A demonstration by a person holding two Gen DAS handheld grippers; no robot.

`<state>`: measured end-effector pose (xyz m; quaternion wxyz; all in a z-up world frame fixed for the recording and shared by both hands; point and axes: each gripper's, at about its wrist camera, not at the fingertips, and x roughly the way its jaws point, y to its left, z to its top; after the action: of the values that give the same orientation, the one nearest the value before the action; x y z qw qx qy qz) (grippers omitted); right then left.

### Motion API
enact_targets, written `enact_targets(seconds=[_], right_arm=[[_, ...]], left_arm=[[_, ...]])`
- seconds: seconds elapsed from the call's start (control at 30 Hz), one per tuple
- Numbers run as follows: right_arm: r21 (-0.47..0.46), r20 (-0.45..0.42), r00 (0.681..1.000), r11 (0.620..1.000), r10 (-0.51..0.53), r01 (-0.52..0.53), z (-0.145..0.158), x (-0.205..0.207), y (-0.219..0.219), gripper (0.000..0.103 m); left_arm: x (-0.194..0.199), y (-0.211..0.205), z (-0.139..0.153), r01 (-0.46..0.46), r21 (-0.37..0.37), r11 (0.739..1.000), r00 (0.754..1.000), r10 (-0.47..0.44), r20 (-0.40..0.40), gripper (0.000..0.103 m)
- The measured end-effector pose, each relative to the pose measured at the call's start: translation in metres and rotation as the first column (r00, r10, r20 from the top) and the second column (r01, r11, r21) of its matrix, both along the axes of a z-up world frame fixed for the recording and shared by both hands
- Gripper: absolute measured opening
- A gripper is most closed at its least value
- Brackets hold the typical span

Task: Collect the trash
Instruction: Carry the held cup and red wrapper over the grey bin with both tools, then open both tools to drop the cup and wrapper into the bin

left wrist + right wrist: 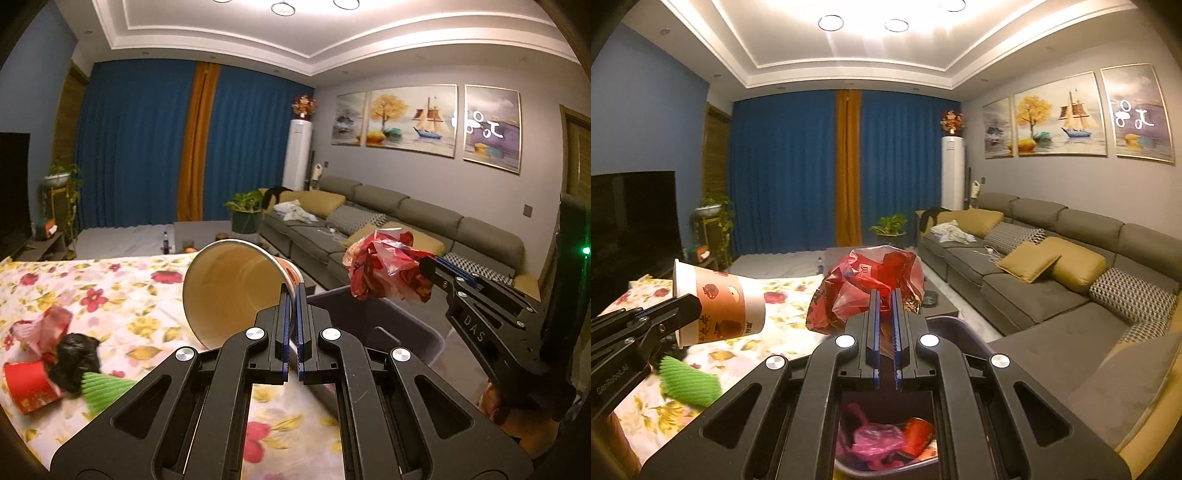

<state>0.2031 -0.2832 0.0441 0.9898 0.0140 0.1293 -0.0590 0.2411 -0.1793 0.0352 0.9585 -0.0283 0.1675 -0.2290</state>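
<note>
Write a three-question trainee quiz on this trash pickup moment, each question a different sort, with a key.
1. True or false: the left gripper is shut on the rim of a paper cup.
2. Multiple choice: what does the right gripper hold? A) a green cloth B) a red plastic bag C) a bottle
3. Fill in: the pink bag and red scraps seen below the right gripper lie inside the ____.

Key
1. True; the cup is held on its side, mouth toward the left camera.
2. B; the green cloth lies on the floral tablecloth.
3. bin
</note>
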Motion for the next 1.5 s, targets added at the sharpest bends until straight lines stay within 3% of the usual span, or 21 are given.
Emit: enact_targets(seconds=[0.53, 1.5], right_arm=[[0.036, -0.004, 0.998, 0.997, -0.062, 0.062, -0.005, 0.001, -0.042, 0.007], [0.119, -0.012, 0.998, 0.991, -0.063, 0.064, -0.011, 0.016, -0.054, 0.007]], left_arm=[[0.020, -0.058, -0.020, 0.092, 0.029, 0.995, 0.995, -0.091, -0.033, 0.002], [0.044, -0.092, -0.042, 0.167, 0.037, 0.985, 0.982, -0.163, -0.092, 0.002]])
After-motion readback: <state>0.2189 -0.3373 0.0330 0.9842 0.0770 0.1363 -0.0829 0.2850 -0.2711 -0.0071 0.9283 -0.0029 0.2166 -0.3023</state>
